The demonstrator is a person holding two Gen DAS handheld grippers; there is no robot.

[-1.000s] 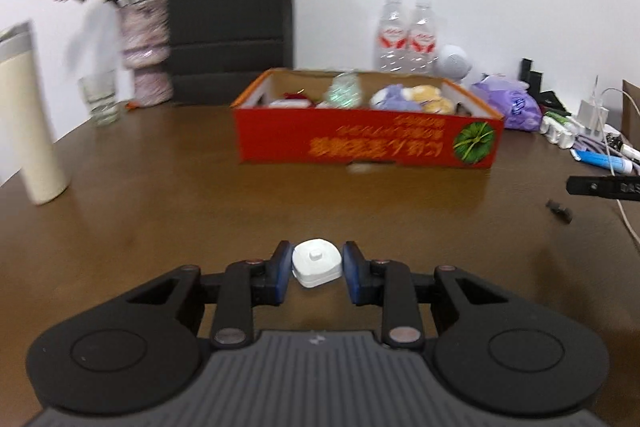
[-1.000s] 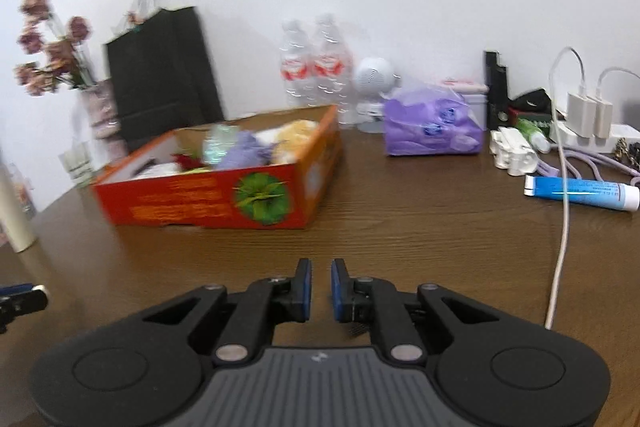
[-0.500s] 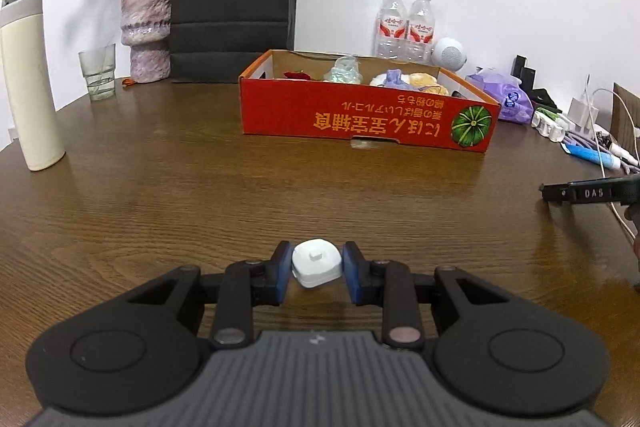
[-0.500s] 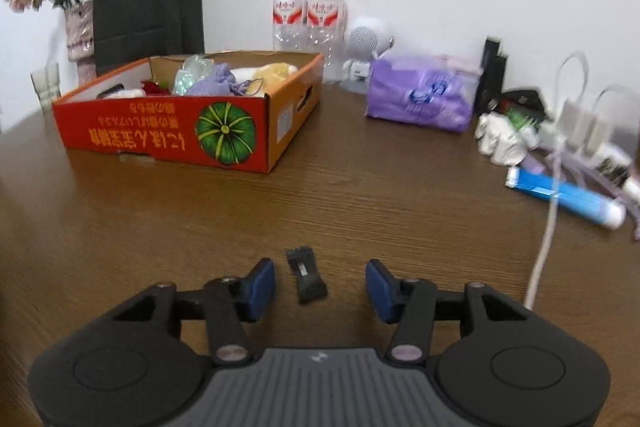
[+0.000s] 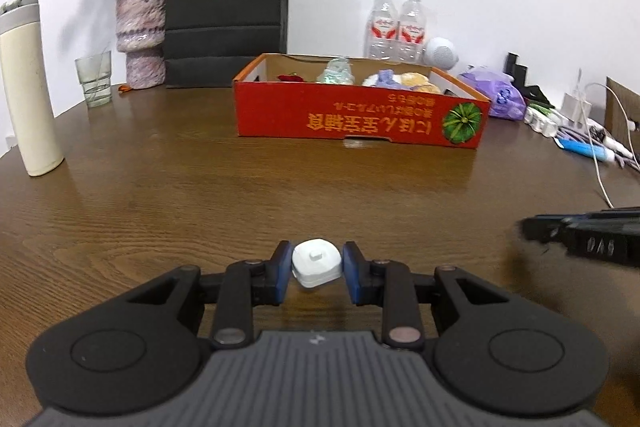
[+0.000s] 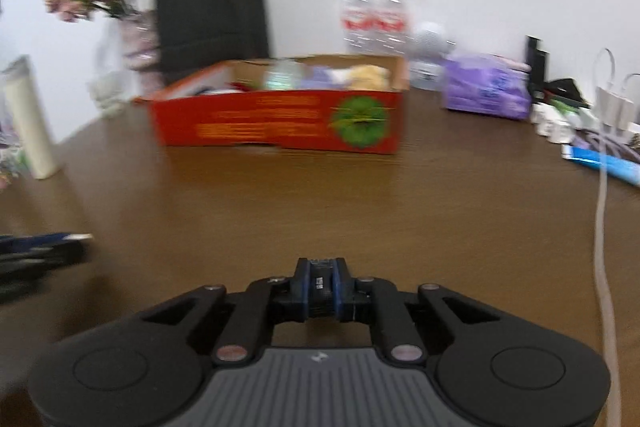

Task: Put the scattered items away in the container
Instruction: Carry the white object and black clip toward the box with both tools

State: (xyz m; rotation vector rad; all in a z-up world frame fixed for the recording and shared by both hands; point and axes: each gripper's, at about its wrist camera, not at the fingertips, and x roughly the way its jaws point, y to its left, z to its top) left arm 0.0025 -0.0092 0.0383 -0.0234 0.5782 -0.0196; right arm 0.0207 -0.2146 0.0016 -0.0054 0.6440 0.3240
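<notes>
- left gripper (image 5: 316, 273): jaws closed on a small white square cap (image 5: 317, 262), held just above the table (image 5: 160, 195) near its front edge.
- right gripper (image 6: 320, 287): jaws clamped on a small black clip (image 6: 319, 283); view blurred.
- red cardboard box (image 5: 360, 121): toward the table's back edge, open-topped, already holding several items.
- advice: keep both grips firm, lift each piece clear of the box's near wall, release only once over a bare patch inside.
- risk: right-side white cable (image 6: 600, 227) could snag.
</notes>
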